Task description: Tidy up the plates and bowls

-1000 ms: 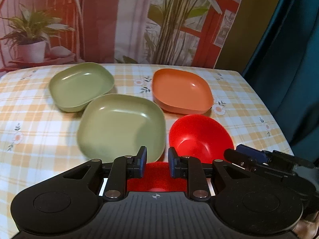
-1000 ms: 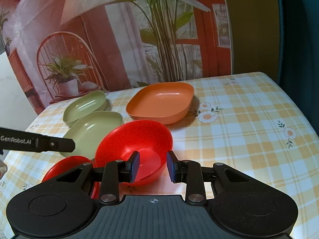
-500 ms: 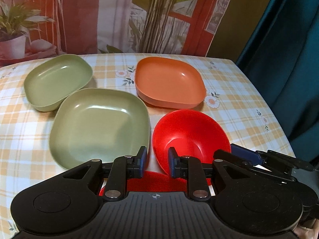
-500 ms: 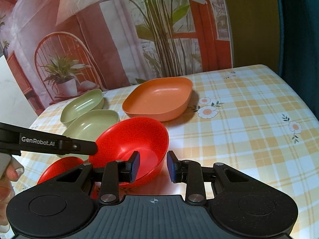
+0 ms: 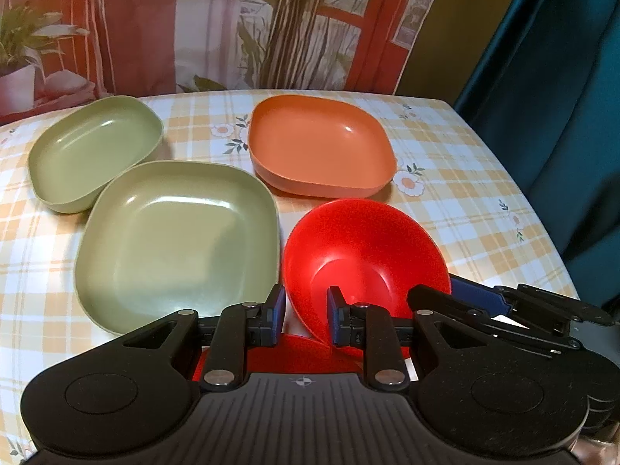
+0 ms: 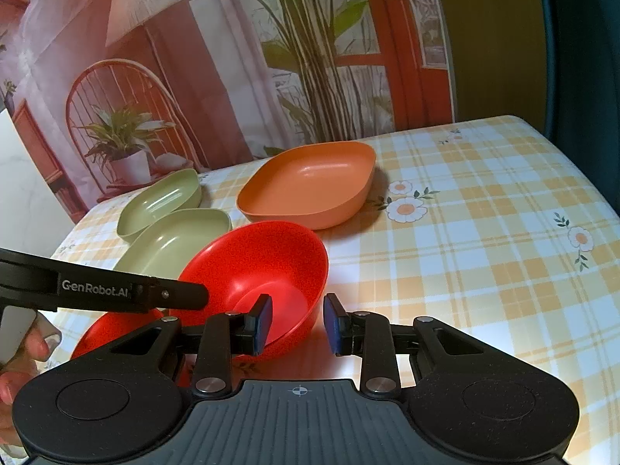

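Two red bowls, three dishes on the counter.
Right gripper point(image 6: 296, 319) has its jaws straddling the near rim of the tilted red bowl point(image 6: 267, 263), not visibly pinching; left gripper point(image 5: 304, 312) jaws are parted, holding nothing, above a second red bowl point(image 5: 294, 348) at 6 o'clock. Green dishes lie at 10 o'clock, the orange at 12. Bowl looks light, stiff, slick plastic: likely best pinched at the rim.

L gripper point(image 5: 303, 312) open; R gripper point(image 6: 297, 323) open.
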A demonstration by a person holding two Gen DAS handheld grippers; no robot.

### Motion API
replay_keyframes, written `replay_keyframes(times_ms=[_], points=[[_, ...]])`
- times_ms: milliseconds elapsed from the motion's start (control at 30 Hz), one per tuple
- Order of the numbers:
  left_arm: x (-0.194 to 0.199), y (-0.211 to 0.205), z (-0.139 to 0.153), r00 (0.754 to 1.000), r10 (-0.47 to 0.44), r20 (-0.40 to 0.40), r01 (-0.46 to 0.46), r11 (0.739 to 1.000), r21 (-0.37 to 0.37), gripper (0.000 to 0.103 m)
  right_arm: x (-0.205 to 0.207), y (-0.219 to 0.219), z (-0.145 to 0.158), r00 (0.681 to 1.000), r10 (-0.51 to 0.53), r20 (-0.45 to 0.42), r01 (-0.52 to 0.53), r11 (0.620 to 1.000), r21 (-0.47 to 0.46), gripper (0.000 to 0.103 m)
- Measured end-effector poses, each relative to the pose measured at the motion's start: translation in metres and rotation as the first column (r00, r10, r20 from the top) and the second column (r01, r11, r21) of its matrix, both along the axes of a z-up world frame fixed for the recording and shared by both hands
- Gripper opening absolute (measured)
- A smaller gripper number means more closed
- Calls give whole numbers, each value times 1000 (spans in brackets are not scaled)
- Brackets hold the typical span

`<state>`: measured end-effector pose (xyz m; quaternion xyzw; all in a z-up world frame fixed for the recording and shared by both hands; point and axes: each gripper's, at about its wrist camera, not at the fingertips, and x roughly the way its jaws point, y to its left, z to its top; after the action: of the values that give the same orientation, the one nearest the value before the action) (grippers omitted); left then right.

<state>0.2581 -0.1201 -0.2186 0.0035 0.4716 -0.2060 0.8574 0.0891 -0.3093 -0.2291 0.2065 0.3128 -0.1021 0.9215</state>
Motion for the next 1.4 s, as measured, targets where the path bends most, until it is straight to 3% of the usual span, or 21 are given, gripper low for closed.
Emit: replay_keyframes(times_ms=[133, 700, 1400], points=[[-2, -1, 2, 1000, -7, 23, 7, 1000, 12, 19, -1, 0, 1, 1000, -4, 6, 4, 1000, -2, 26], [-20, 6, 32, 995, -15, 98, 16, 1000, -10, 19, -11, 7, 29, 999, -5, 54, 7, 999, -47, 26], [-63, 52, 66, 986, 36, 164, -31, 999, -29, 19, -14, 61, 62, 994, 90, 65, -82, 990, -112, 26]])
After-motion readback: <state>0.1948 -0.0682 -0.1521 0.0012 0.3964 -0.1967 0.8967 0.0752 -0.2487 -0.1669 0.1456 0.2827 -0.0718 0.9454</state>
